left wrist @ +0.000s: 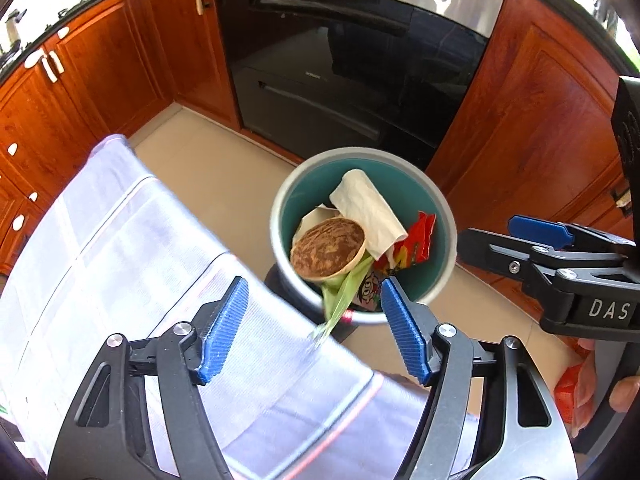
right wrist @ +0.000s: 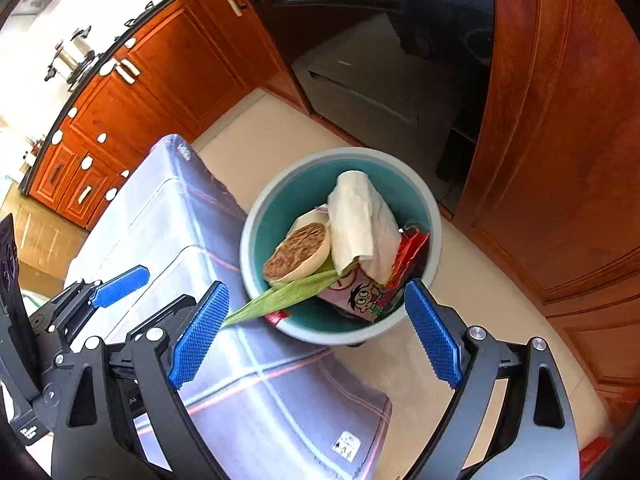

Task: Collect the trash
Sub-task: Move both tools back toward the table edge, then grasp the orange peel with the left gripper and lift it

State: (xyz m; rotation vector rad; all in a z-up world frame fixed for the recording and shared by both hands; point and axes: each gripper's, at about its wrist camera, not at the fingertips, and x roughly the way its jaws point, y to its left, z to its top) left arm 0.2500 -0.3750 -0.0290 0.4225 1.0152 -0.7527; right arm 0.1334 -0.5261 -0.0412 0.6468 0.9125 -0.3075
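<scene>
Trash (right wrist: 352, 236) heaped in teal bin (right wrist: 280, 200)

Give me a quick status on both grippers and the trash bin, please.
Left gripper open, empty. Right gripper open, empty. Trash bin holds wrappers; green wrapper hangs over the rim. Nothing in the way.

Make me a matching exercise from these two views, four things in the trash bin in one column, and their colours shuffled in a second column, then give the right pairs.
Things:
1. crumpled paper towel
2. round paper lid
3. long wrapper poking over the bin rim
4. snack packet at the right side of the bin

Colours:
A. red and orange
B. green
C. white
D. brown-stained top with a tan edge

Pairs: 1-C, 2-D, 3-B, 4-A
</scene>
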